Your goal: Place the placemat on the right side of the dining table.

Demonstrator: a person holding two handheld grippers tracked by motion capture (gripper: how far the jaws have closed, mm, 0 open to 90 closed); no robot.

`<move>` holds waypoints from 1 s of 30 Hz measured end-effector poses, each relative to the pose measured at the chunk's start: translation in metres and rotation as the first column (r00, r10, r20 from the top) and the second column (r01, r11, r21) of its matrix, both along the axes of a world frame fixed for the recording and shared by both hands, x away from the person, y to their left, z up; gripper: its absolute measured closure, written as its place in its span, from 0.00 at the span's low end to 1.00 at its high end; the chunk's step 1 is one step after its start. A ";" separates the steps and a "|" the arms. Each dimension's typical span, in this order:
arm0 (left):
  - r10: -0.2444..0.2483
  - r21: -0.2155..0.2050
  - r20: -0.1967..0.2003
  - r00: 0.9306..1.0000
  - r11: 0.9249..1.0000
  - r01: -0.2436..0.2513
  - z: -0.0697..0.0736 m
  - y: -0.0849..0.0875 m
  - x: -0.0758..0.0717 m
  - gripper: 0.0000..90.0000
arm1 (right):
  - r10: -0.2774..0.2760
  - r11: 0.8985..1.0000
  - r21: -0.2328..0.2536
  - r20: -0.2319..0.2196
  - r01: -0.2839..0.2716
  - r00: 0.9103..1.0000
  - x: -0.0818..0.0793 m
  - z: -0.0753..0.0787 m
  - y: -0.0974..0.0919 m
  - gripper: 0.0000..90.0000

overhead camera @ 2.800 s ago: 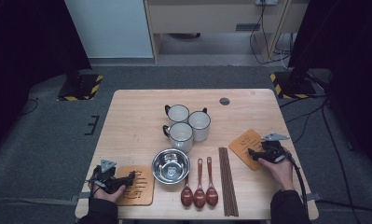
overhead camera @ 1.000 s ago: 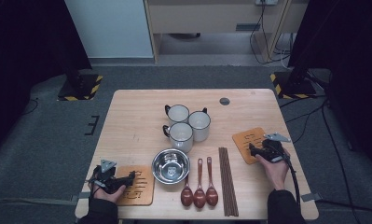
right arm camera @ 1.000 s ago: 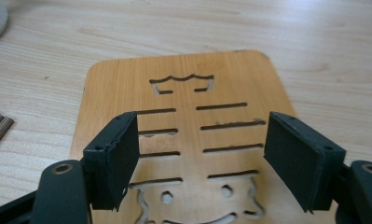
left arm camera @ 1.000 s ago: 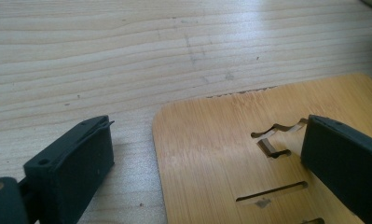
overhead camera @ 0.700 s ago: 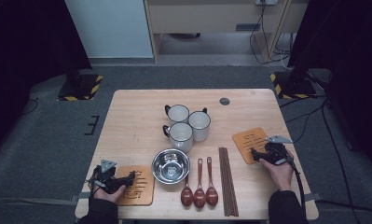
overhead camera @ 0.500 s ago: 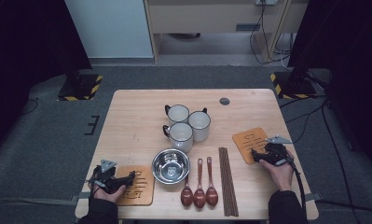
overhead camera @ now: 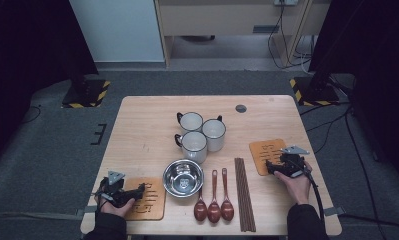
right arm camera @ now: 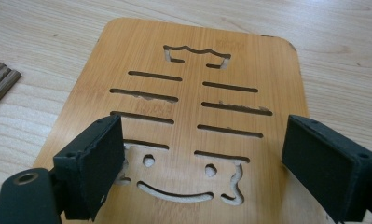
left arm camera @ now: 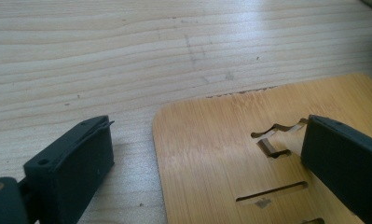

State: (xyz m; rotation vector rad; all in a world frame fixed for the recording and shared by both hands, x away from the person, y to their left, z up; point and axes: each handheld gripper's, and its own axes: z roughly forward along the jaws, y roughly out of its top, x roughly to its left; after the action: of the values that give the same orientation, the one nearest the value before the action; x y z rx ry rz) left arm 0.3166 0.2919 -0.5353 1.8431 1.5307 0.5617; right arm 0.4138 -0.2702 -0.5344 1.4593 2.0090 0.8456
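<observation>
The right gripper (right arm camera: 200, 154), its empty jaws just opened wide, was held over the right mat (right arm camera: 188, 107); the left gripper (left arm camera: 207, 161) was held open over the left mat (left arm camera: 230, 158) at 7 o'clock.

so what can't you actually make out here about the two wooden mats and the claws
- Left mat: in the left gripper view its lower and right parts run off the frame; in the high view the left claw and hand cover its near-left part.
- Right mat: the right claw stands open over it; whether the pads touch it cannot be told.
- Right mat's cut-out pattern: too small in the high view.
</observation>
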 end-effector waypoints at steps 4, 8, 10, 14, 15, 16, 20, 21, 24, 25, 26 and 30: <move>0.000 0.001 0.000 1.000 1.000 0.000 0.000 0.000 0.000 0.01 | -0.013 1.000 0.019 -0.009 0.013 1.000 0.001 0.000 0.004 0.13; 0.000 0.001 0.000 1.000 1.000 0.000 0.000 0.000 0.000 0.01 | -0.014 1.000 0.028 -0.006 0.014 1.000 0.003 0.002 0.007 0.13; 0.000 0.001 0.000 1.000 1.000 0.000 0.000 0.000 0.000 0.01 | -0.028 0.999 0.041 0.006 0.028 1.000 0.003 0.004 0.007 0.15; 0.000 0.000 0.000 1.000 1.000 0.000 0.000 0.000 0.000 0.01 | -0.056 0.997 0.061 0.028 0.054 0.998 0.007 0.007 0.006 0.21; 0.000 0.001 0.000 1.000 1.000 0.000 0.000 0.000 0.000 0.01 | -0.053 0.997 0.062 0.025 0.051 0.998 0.008 0.006 0.006 0.22; 0.000 0.001 -0.001 1.000 1.000 0.000 0.000 0.000 0.000 0.01 | -0.049 0.997 0.056 0.022 0.048 0.999 0.009 0.006 0.006 0.22; 0.000 0.001 -0.001 1.000 1.000 0.000 0.000 0.000 0.000 0.01 | -0.041 0.999 0.031 -0.002 0.041 0.999 0.012 0.000 0.009 0.23; 0.000 0.001 0.000 1.000 1.000 0.000 0.000 0.000 0.000 0.01 | -0.041 0.999 0.035 -0.003 0.041 0.999 0.012 0.000 0.008 0.23; 0.000 0.001 -0.001 1.000 1.000 0.000 0.000 0.000 0.000 0.01 | -0.045 0.998 0.032 0.006 0.045 0.999 0.012 -0.001 0.010 0.22; -0.001 0.001 -0.001 1.000 1.000 0.001 0.000 0.000 0.000 0.01 | -0.051 0.998 0.038 0.006 0.051 0.999 0.013 -0.001 0.010 0.22; -0.001 0.001 -0.001 1.000 1.000 0.001 0.000 0.000 0.000 0.01 | -0.057 0.998 0.042 0.006 0.057 0.998 0.013 -0.002 0.010 0.21; -0.001 0.001 -0.001 1.000 1.000 0.001 0.000 0.000 0.000 0.01 | -0.079 0.996 0.039 0.009 0.078 0.997 0.015 -0.002 0.013 0.21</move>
State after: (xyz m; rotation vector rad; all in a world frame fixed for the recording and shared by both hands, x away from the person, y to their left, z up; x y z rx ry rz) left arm 0.3168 0.2918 -0.5354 1.8445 1.5303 0.5614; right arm 0.4287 -0.2575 -0.5367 1.5416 1.9242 0.8617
